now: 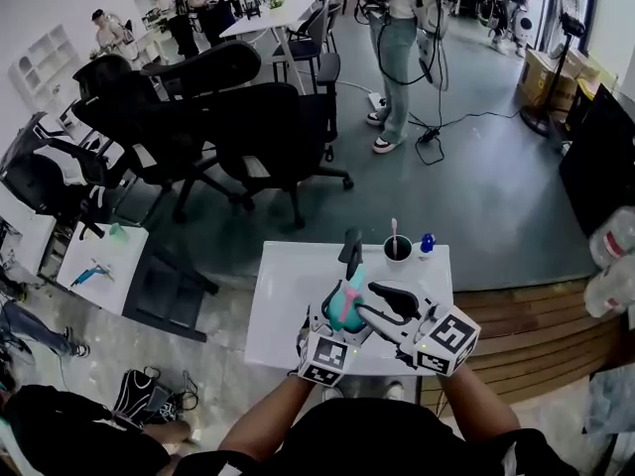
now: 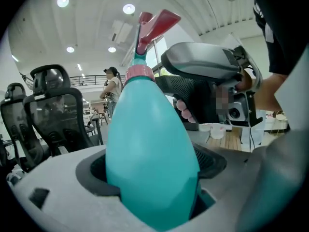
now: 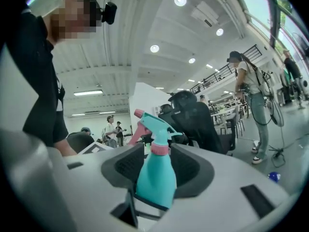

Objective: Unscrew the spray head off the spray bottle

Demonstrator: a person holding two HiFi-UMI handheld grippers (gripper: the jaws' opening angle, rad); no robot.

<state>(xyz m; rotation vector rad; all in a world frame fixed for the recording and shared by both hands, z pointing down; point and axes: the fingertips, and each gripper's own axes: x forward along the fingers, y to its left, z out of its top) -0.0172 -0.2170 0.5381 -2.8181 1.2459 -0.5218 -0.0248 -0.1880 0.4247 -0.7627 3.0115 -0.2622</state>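
Observation:
A teal spray bottle [image 1: 346, 306] with a pink collar and a teal spray head [image 3: 155, 123] is held over the small white table [image 1: 286, 288]. My left gripper [image 1: 333, 321] is shut on the bottle's wide body [image 2: 149, 168], which fills the left gripper view. The pink trigger [image 2: 157, 24] points up there. My right gripper [image 1: 370, 300] comes in from the right at the bottle's upper part. In the right gripper view the bottle [image 3: 155, 180] stands between that gripper's [image 3: 161, 167] open jaws, with dark gaps on both sides.
At the table's far edge stand a dark cup [image 1: 398, 250] holding a stick, a small blue object [image 1: 427, 243] and a black item [image 1: 350, 249]. Black office chairs [image 1: 260, 135] are beyond the table. A wooden platform [image 1: 531, 330] lies to the right. A person [image 1: 399, 43] stands farther off.

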